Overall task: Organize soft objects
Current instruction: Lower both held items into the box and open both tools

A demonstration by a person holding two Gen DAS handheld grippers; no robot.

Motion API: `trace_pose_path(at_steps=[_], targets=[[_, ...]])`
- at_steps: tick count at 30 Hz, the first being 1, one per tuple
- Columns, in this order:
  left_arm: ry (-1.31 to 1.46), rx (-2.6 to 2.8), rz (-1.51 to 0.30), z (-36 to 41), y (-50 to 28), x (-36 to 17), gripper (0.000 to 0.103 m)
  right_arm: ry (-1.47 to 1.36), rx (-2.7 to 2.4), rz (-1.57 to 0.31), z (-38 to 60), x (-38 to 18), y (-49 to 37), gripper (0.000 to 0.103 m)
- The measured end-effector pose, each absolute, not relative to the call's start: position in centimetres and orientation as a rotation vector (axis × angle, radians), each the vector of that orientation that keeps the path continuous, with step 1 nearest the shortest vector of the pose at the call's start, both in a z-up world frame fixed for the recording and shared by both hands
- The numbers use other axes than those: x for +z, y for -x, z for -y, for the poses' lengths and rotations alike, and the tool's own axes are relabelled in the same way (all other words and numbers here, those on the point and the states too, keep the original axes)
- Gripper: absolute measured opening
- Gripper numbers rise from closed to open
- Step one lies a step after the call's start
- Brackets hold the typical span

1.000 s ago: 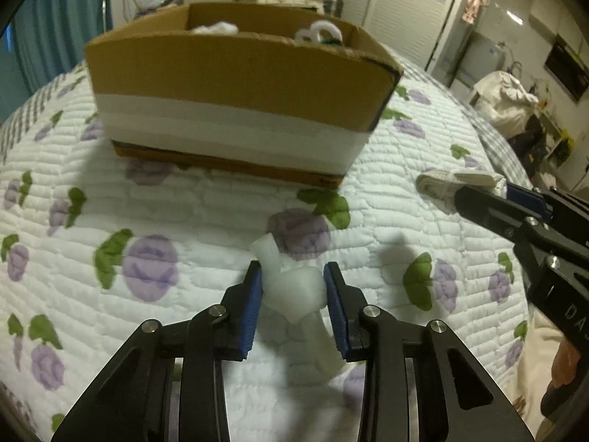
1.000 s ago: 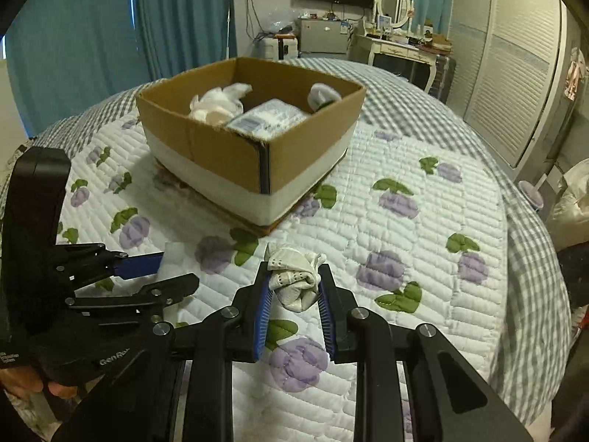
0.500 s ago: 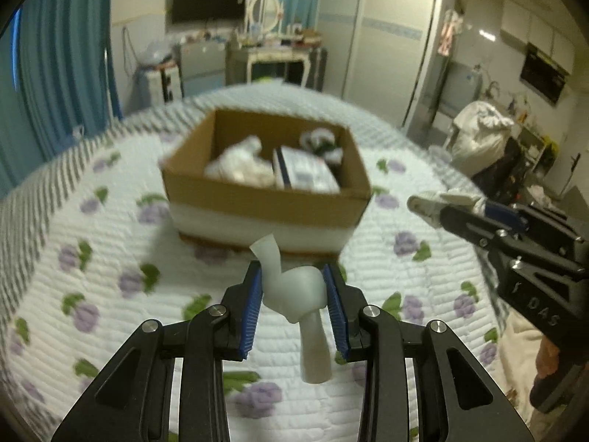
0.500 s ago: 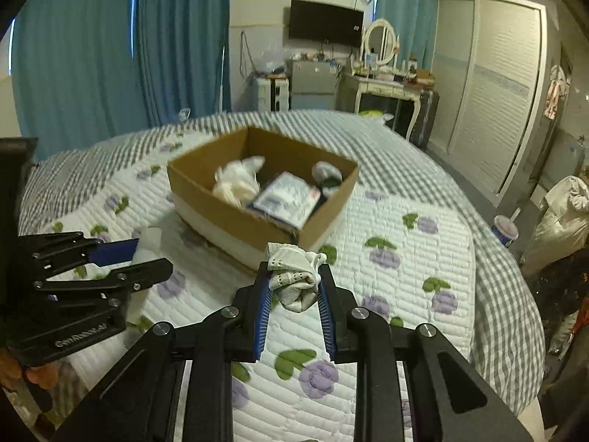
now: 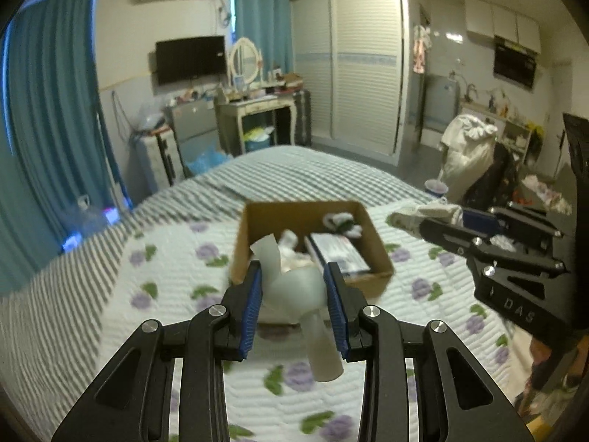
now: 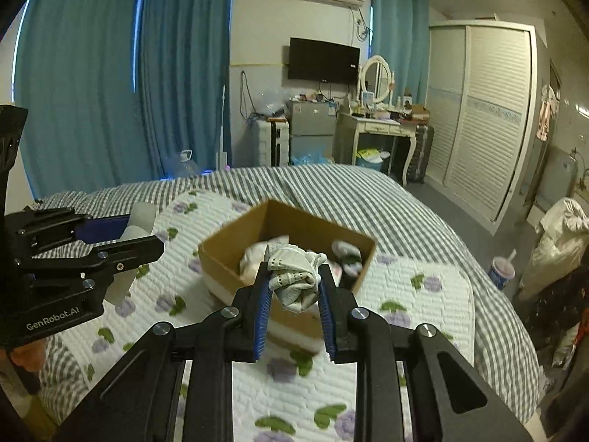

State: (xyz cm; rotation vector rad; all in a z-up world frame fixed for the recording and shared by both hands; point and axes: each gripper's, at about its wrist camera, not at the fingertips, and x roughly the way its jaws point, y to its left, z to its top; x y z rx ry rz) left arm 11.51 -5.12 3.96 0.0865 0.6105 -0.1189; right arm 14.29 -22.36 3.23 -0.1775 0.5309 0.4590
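Left gripper [image 5: 293,287] clamped on a pale, soft white piece [image 5: 294,287], stem hanging down. Right gripper [image 6: 294,287] pinched on a balled white sock [image 6: 296,281]. Both held above the floral quilt [image 6: 423,294]. Cardboard box [image 6: 221,258] lies straight ahead and below, about equally near each. Inside: white cloth bundle, flat packet, rolled sock at the far corner.

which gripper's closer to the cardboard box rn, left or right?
About even, no clear winner. Left gripper, shut on the white soft toy, and right gripper, shut on the balled sock, are both raised short of the cardboard box, side by side.
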Motion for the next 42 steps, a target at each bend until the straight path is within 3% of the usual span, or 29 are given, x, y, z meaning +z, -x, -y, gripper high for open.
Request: trace_pose_path(at_steps=[10, 26, 30, 32, 34, 36, 42], targets=[[-0.177, -0.131, -0.578, 4.6, -18.5, 2.5, 0.033, 0.178, 0.471, -0.501, 18.2, 4.3, -21.1, 0.024], [-0.108, -0.169, -0.776, 3.3, -30.1, -6.5, 0.034, 0.043, 0.471, -0.733, 16.5, -5.3, -35.9, 0.024], [-0.132, -0.158, -0.754, 3.4, -29.8, -6.9, 0.043, 0.005, 0.469, -0.766, 16.4, -6.6, -37.4, 0.025], [-0.127, -0.156, -0.737, 3.3, -29.6, -6.8, 0.052, -0.029, 0.48, -0.794, 16.4, -7.0, -37.9, 0.038], [-0.126, -0.136, -0.702, 3.4, -29.3, -6.0, 0.069, -0.049, 0.469, -0.803, 16.8, -6.9, -37.9, 0.053], [-0.123, -0.119, -0.678, 3.3, -28.9, -5.1, 0.085, -0.045, 0.457, -0.792, 17.0, -6.2, -37.4, 0.054], [-0.113, -0.09, -0.593, 3.0, -26.4, 0.8, 0.086, -0.036, 0.4, -0.719, 19.1, -0.4, -34.4, 0.054]])
